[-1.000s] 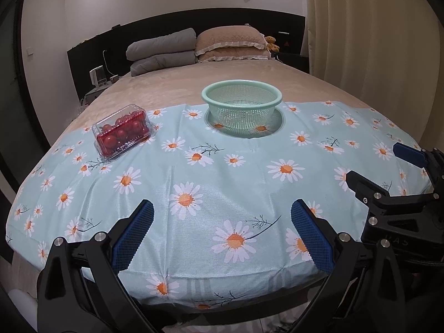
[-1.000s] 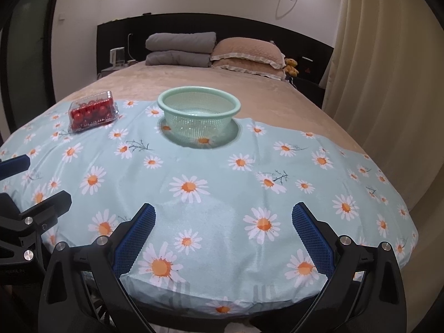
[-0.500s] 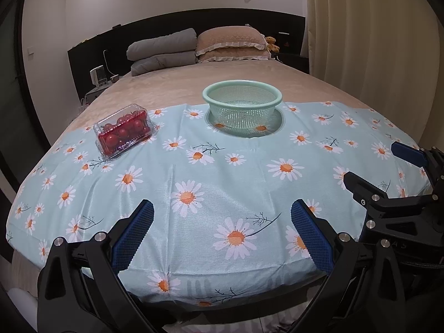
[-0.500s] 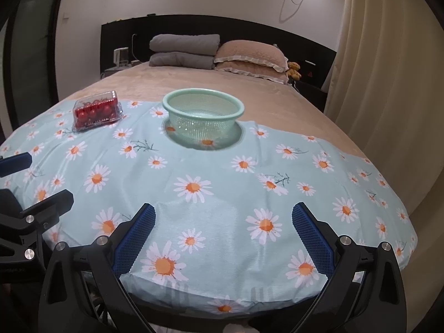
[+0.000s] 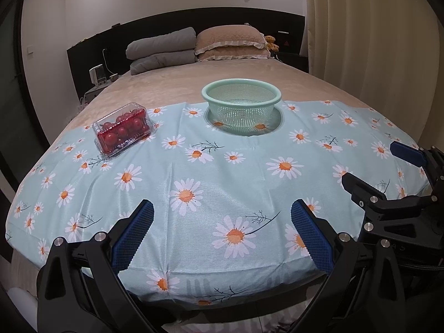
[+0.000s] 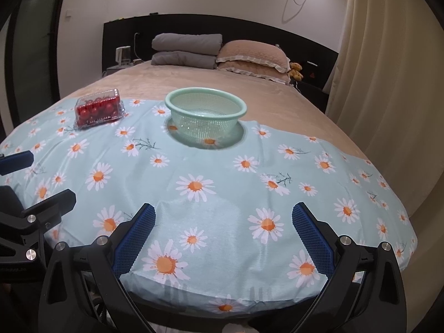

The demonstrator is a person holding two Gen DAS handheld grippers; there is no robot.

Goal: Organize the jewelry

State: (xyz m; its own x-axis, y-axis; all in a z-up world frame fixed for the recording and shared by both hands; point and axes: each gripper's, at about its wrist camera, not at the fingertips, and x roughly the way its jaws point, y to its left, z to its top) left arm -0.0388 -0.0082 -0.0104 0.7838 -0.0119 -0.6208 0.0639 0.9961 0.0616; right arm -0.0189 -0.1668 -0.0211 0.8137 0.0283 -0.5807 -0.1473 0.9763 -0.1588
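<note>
No jewelry shows in either view. A clear plastic box of red cherry tomatoes (image 5: 123, 129) (image 6: 98, 109) lies on the daisy-print cloth (image 5: 222, 172) (image 6: 222, 194) at the far left. A pale green mesh basket (image 5: 241, 102) (image 6: 205, 115) stands empty at the cloth's far edge. My left gripper (image 5: 222, 219) (image 6: 41, 179) hovers open over the cloth's near edge, holding nothing. My right gripper (image 6: 223, 220) (image 5: 383, 166) is open beside it on the right, also with nothing between its blue pads.
The cloth covers the foot of a beige bed (image 5: 172, 83). Grey and beige pillows (image 5: 194, 47) lie by a dark headboard. A curtain (image 6: 388, 69) hangs along the right. A nightstand with small items (image 5: 97, 80) sits at the far left.
Both views have drifted only slightly, the right one edging a little leftward and back. Both grippers stay open, and the box and basket have not moved.
</note>
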